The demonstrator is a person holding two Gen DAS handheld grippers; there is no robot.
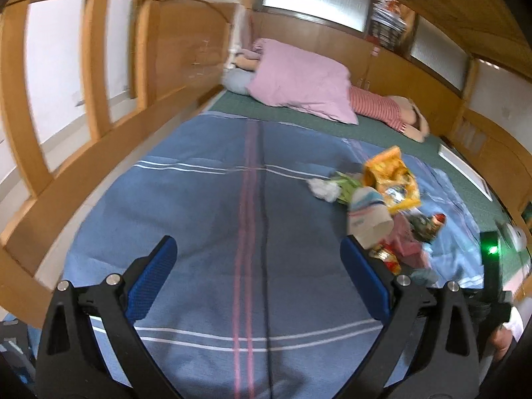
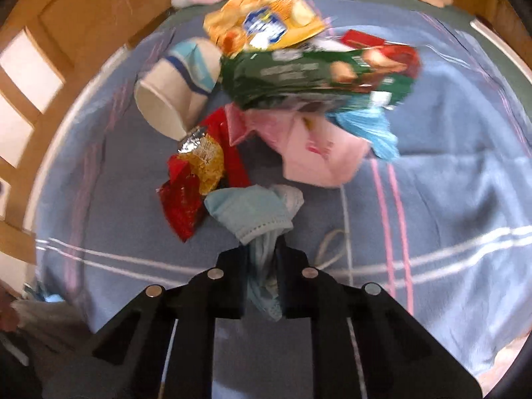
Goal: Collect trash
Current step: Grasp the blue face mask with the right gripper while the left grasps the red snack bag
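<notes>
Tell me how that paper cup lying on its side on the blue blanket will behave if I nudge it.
The paper cup lies on its side, so it will probably roll in a curve. It looks empty and thin-walled, likely light and easy to crush. The snack bags touching it may shift too.

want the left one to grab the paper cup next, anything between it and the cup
Nothing visible does. The left gripper is open over bare blanket; the cup lies ahead beside its right finger, at the trash pile's near edge.
</notes>
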